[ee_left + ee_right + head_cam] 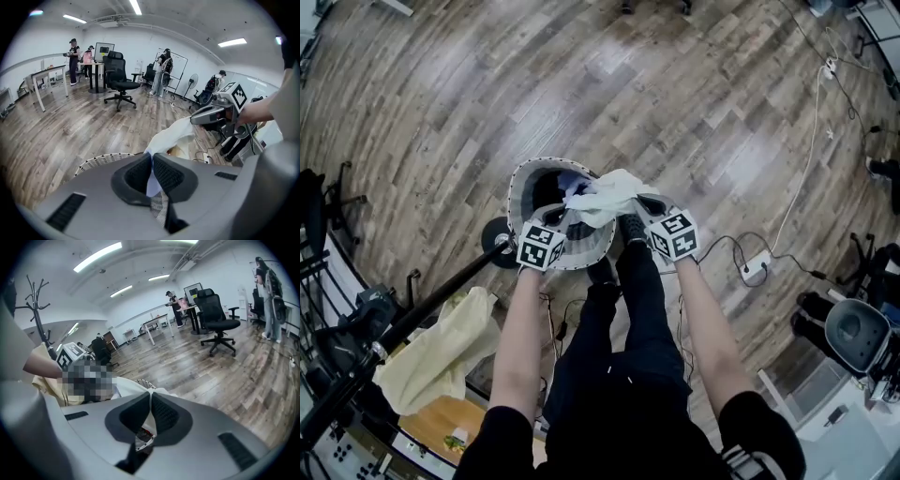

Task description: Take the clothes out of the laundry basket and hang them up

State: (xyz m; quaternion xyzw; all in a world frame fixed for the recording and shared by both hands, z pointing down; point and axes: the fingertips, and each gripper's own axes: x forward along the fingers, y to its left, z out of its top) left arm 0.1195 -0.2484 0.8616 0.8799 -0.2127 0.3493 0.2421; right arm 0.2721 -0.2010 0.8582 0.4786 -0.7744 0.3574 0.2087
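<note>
White garment (605,199) is clamped at its two ends by the left gripper (557,216) and right gripper (643,202), stretched crosswise at frame centre over the basket (514,197); the rack (431,304), lower left, lies nearer the left gripper.

A white garment (605,199), bunched and creased, hangs stretched above the right side of the laundry basket (523,187), its ends pinched in the left gripper (556,216) and the right gripper (646,202). The basket is round, pale and woven (dark inside, a blue cloth (573,180) showing), upright on the floor (675,94). Near left, a cream garment (441,354) drapes from a black pole (422,314).
</note>
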